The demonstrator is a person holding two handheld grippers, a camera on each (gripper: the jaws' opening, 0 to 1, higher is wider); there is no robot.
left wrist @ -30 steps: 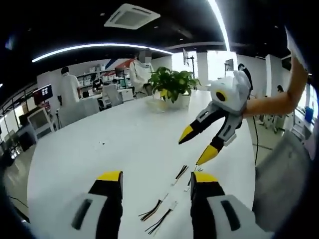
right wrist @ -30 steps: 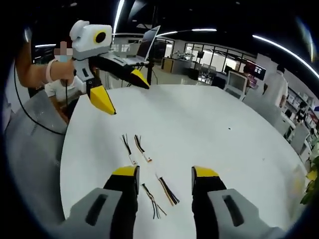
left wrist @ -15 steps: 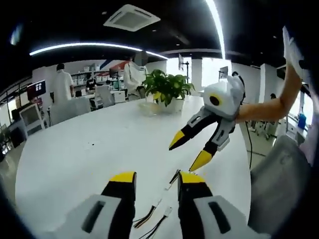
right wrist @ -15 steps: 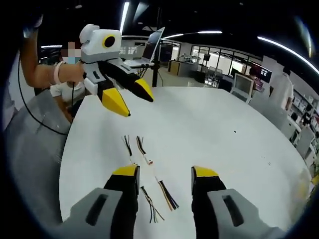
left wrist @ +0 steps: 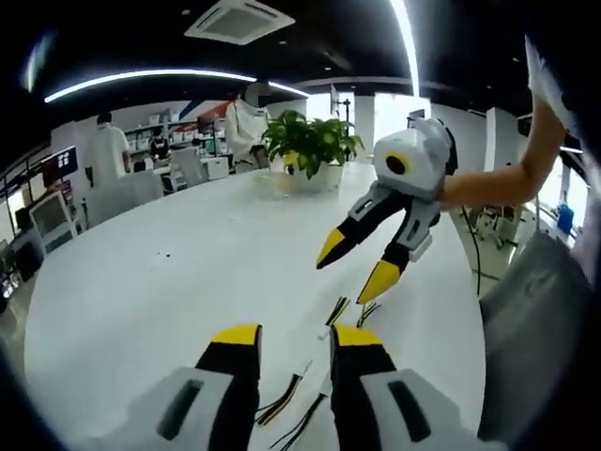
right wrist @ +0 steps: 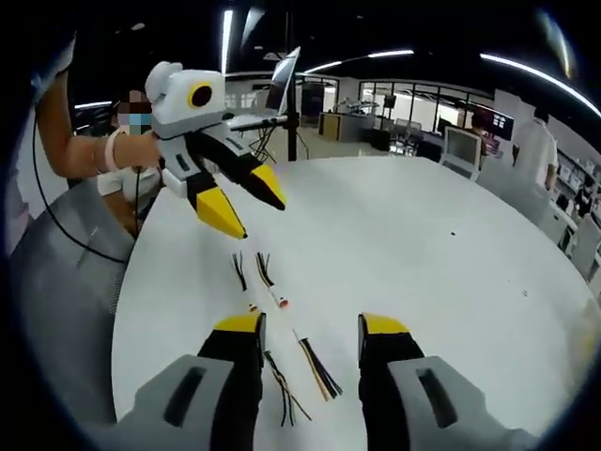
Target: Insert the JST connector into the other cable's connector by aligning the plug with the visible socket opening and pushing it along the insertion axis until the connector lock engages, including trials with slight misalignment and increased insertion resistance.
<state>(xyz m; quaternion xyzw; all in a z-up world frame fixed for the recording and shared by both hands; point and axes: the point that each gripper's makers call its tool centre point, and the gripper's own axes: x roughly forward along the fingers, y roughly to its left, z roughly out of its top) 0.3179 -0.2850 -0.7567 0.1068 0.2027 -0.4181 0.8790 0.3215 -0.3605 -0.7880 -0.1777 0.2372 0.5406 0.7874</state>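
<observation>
Round white worktop (left wrist: 169, 272) carrying four short JST cables. Left hand-held gripper (left wrist: 293, 340) hovering with jaws apart, nothing between them, above two cables (left wrist: 293, 399) lying near its tips. Right hand-held gripper (right wrist: 310, 327) likewise apart and empty, over another cable pair (right wrist: 315, 368); two further cables (right wrist: 265, 278) lying just beyond. Potted plant (left wrist: 310, 150) at the far edge

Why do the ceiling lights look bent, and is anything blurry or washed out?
Left gripper view: fisheye curves the ceiling light strip; the window is blown out white. Right gripper view: the light strips arc likewise; the white table looks bright and soft, with edges smeared.
</observation>
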